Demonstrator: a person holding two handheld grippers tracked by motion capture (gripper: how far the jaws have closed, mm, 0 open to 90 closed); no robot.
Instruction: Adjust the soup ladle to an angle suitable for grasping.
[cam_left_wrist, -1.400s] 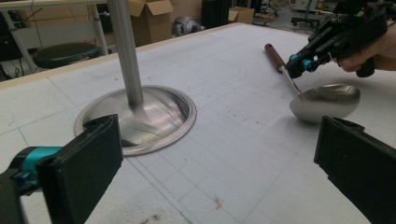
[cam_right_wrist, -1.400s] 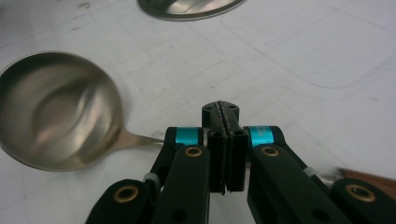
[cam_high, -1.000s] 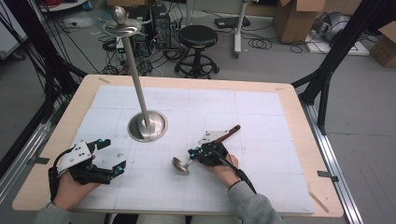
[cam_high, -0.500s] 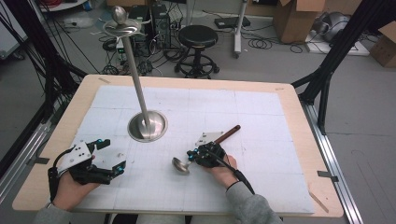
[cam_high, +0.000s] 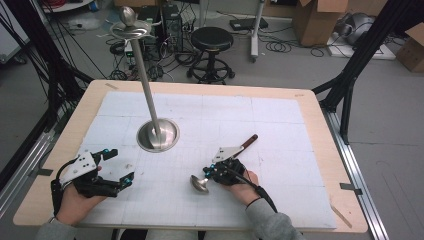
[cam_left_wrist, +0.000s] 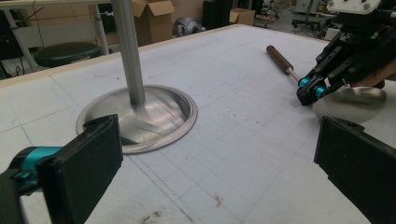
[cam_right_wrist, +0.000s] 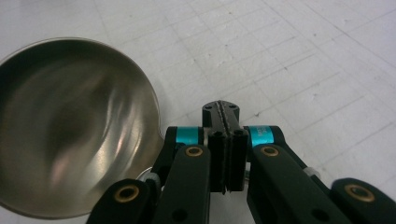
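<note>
Jaws of the right gripper (cam_high: 216, 170) are pressed together, pinching the thin metal shaft of a ladle (cam_high: 202, 183) close to its bowl; in the right gripper view (cam_right_wrist: 225, 140) the pads meet with no gap and the shiny bowl (cam_right_wrist: 70, 126) sits just to their left. The ladle lies on the white mat (cam_high: 280, 125) near the front edge of the desk (cam_high: 320, 115), right of the middle, its brown handle (cam_high: 249, 141) pointing toward the far right corner. The left gripper (cam_high: 116, 167) rests near the front left corner with its jaws spread wide and nothing between them. Beyond it, a metal stand (cam_high: 158, 134) with a round base and a tall pole sits left of centre, well apart from both grippers.
</note>
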